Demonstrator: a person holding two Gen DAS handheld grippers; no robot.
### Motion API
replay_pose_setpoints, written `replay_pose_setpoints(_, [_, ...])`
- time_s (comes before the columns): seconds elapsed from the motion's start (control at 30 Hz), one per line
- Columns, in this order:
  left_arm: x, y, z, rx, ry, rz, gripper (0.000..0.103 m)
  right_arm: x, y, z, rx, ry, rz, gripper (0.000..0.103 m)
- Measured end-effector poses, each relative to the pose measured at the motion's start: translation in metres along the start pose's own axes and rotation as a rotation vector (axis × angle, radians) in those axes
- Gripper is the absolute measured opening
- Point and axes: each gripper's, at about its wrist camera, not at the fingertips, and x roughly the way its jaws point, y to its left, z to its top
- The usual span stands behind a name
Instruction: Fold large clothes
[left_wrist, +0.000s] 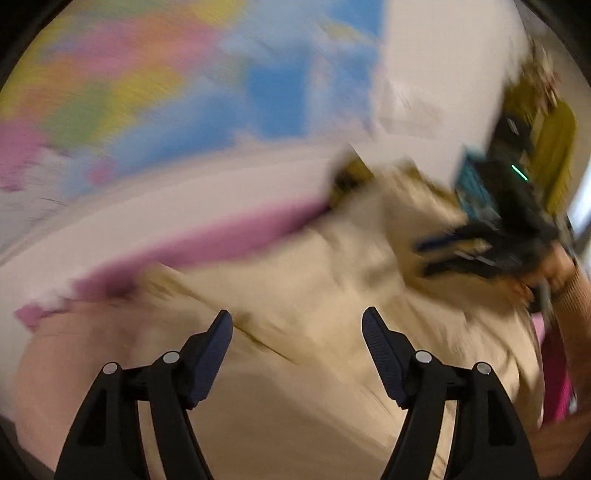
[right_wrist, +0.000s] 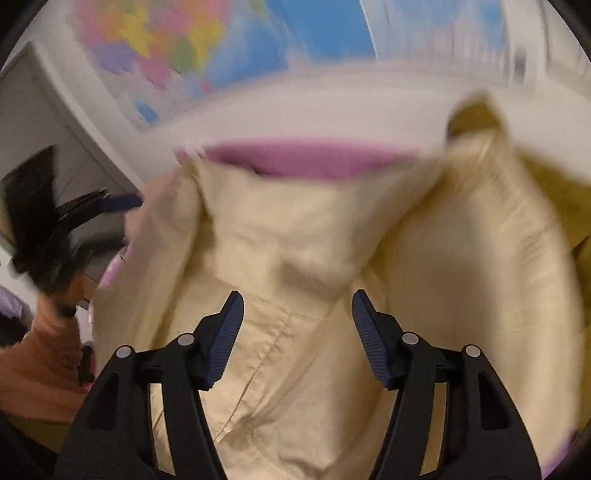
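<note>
A home room, likely a bedroom or study

A large coloured world map (right_wrist: 177, 48) hangs on a pale wall (left_wrist: 443, 74); a beige garment (right_wrist: 295, 229) lies over pink cloth (right_wrist: 314, 158), and a grey cabinet (right_wrist: 40, 122) stands at the side. Motion blur hides finer detail.

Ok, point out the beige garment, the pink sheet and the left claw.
beige garment (right_wrist: 295, 236): right wrist view, rumpled middle.
pink sheet (right_wrist: 314, 158): right wrist view, strip above the garment.
left claw (left_wrist: 297, 325): left wrist view, between fingertips.
</note>
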Motion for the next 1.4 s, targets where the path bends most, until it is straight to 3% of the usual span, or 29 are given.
replay_pose_setpoints(0.03, [0.017, -0.006, -0.003, 0.016, 0.054, -0.035, 0.070, 0.012, -0.005, 0.002, 0.028, 0.022, 0.018, 0.058])
replay_pose_setpoints(0.1, [0.054, -0.014, -0.009, 0.040, 0.190, -0.039, 0.070, 0.026, -0.015, 0.005, 0.087, 0.028, 0.088, 0.034])
replay_pose_setpoints(0.13, [0.068, -0.016, -0.012, 0.035, 0.238, -0.040, 0.069, 0.031, -0.019, 0.011, 0.109, 0.023, 0.133, 0.015])
replay_pose_setpoints(0.17, [0.083, -0.013, -0.015, 0.024, 0.292, -0.045, 0.065, 0.030, -0.019, 0.019, 0.109, -0.007, 0.157, 0.007])
replay_pose_setpoints(0.23, [0.102, -0.001, -0.014, -0.028, 0.350, -0.038, 0.045, 0.020, -0.019, 0.034, 0.124, -0.073, 0.195, 0.006])
replay_pose_setpoints(0.27, [0.108, 0.009, -0.009, -0.069, 0.360, -0.039, 0.031, 0.011, -0.020, 0.044, 0.130, -0.115, 0.217, 0.005])
replay_pose_setpoints(0.3, [0.110, 0.018, -0.004, -0.105, 0.352, -0.043, 0.024, 0.001, -0.021, 0.055, 0.137, -0.159, 0.218, 0.005])
replay_pose_setpoints(0.33, [0.109, 0.036, 0.008, -0.177, 0.310, -0.042, 0.024, -0.005, -0.022, 0.065, 0.151, -0.195, 0.225, 0.005])
replay_pose_setpoints(0.43, [0.102, 0.070, 0.038, -0.267, 0.184, -0.013, 0.028, -0.010, -0.030, 0.091, 0.199, -0.268, 0.214, 0.005])
replay_pose_setpoints(0.5, [0.096, 0.092, 0.056, -0.336, 0.093, -0.004, 0.034, 0.000, -0.038, 0.106, 0.232, -0.276, 0.153, 0.009])
replay_pose_setpoints(0.53, [0.094, 0.105, 0.066, -0.355, 0.041, 0.043, 0.034, 0.004, -0.045, 0.110, 0.270, -0.282, 0.133, 0.020])
replay_pose_setpoints(0.57, [0.091, 0.110, 0.069, -0.371, 0.026, 0.074, 0.040, 0.003, -0.047, 0.114, 0.271, -0.276, 0.117, 0.038])
replay_pose_setpoints(0.6, [0.089, 0.123, 0.071, -0.412, 0.007, 0.111, 0.055, -0.001, -0.047, 0.115, 0.264, -0.284, 0.074, 0.041])
replay_pose_setpoints(0.63, [0.086, 0.129, 0.072, -0.432, -0.002, 0.131, 0.064, -0.014, -0.045, 0.110, 0.249, -0.318, 0.032, 0.050])
replay_pose_setpoints(0.67, [0.080, 0.137, 0.070, -0.448, -0.005, 0.144, 0.072, -0.024, -0.038, 0.104, 0.220, -0.339, 0.018, 0.064])
replay_pose_setpoints(0.77, [0.050, 0.144, 0.050, -0.429, -0.042, 0.093, 0.072, -0.058, -0.023, 0.075, 0.100, -0.371, -0.036, 0.069])
replay_pose_setpoints(0.87, [0.010, 0.117, 0.018, -0.298, -0.052, 0.117, 0.075, -0.101, -0.010, 0.015, -0.014, -0.355, -0.139, 0.078])
replay_pose_setpoints(1.0, [-0.018, 0.067, -0.029, -0.134, -0.017, 0.141, 0.081, -0.118, -0.027, -0.066, -0.001, -0.276, -0.195, 0.079])
replay_pose_setpoints(1.07, [-0.028, 0.039, -0.053, -0.071, 0.016, 0.111, 0.081, -0.116, -0.034, -0.110, 0.013, -0.226, -0.249, 0.079])
replay_pose_setpoints(1.13, [-0.026, 0.012, -0.067, -0.025, 0.029, 0.102, 0.084, -0.117, -0.040, -0.154, 0.031, -0.188, -0.266, 0.079])
replay_pose_setpoints(1.23, [-0.027, -0.026, -0.085, 0.007, 0.068, 0.076, 0.084, -0.110, -0.049, -0.193, 0.104, -0.168, -0.261, 0.079])
replay_pose_setpoints(1.3, [-0.018, -0.042, -0.093, 0.015, 0.097, 0.028, 0.084, -0.108, -0.056, -0.212, 0.161, -0.179, -0.188, 0.063])
replay_pose_setpoints(1.37, [-0.015, -0.063, -0.106, 0.055, 0.119, 0.005, 0.086, -0.115, -0.059, -0.216, 0.175, -0.214, -0.130, 0.022])
replay_pose_setpoints(1.4, [-0.013, -0.072, -0.111, 0.075, 0.127, 0.020, 0.085, -0.122, -0.058, -0.212, 0.156, -0.231, -0.141, 0.014])
